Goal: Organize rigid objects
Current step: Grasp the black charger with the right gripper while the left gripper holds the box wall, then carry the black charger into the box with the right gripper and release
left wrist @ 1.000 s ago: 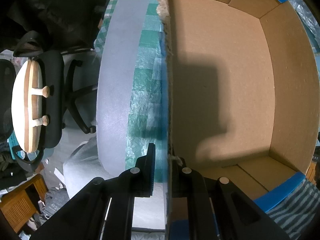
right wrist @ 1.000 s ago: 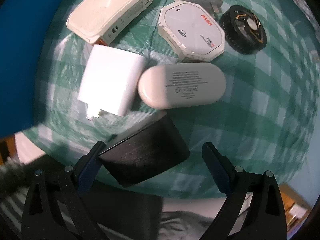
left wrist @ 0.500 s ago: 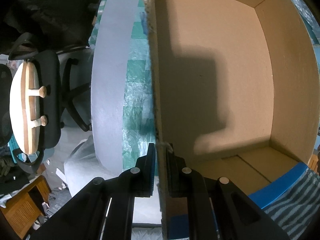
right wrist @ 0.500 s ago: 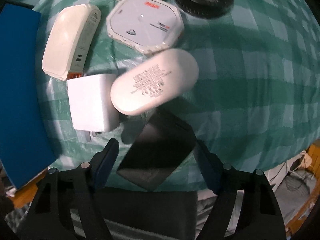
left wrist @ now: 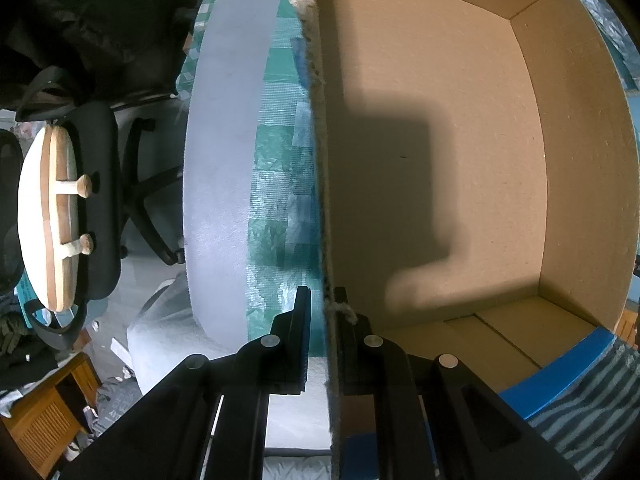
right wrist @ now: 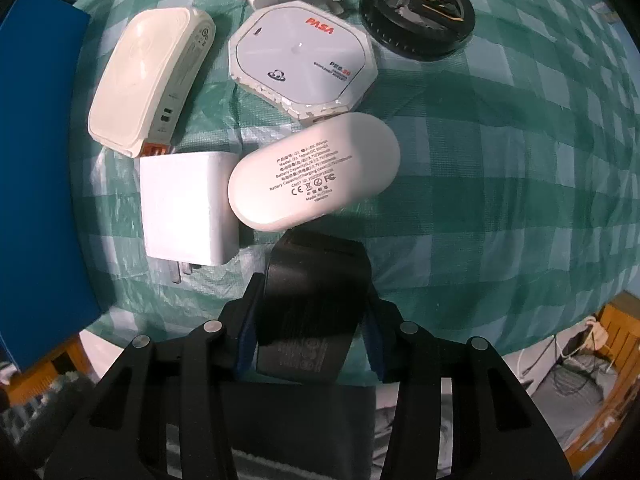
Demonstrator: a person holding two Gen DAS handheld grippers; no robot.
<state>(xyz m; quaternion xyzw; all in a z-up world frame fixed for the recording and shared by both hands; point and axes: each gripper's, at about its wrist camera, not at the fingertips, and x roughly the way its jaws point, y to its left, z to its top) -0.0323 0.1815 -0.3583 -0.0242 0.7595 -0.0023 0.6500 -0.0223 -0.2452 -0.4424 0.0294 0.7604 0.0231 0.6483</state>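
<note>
Two grips are held: the black adapter [right wrist: 314,304] is pinched by the right hand-held gripper [right wrist: 310,320] at the worktop [right wrist: 500,200] edge, while the cardboard box [left wrist: 460,160] wall is clamped by the left hand-held gripper [left wrist: 322,312], presumably for steadying. Beyond, the white capsule case [right wrist: 314,172] is left unsorted.

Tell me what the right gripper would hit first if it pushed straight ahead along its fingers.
The right gripper, shut on the black adapter, would likely drive it into the white oval case just ahead; how high it is off the tablecloth is unclear.
</note>
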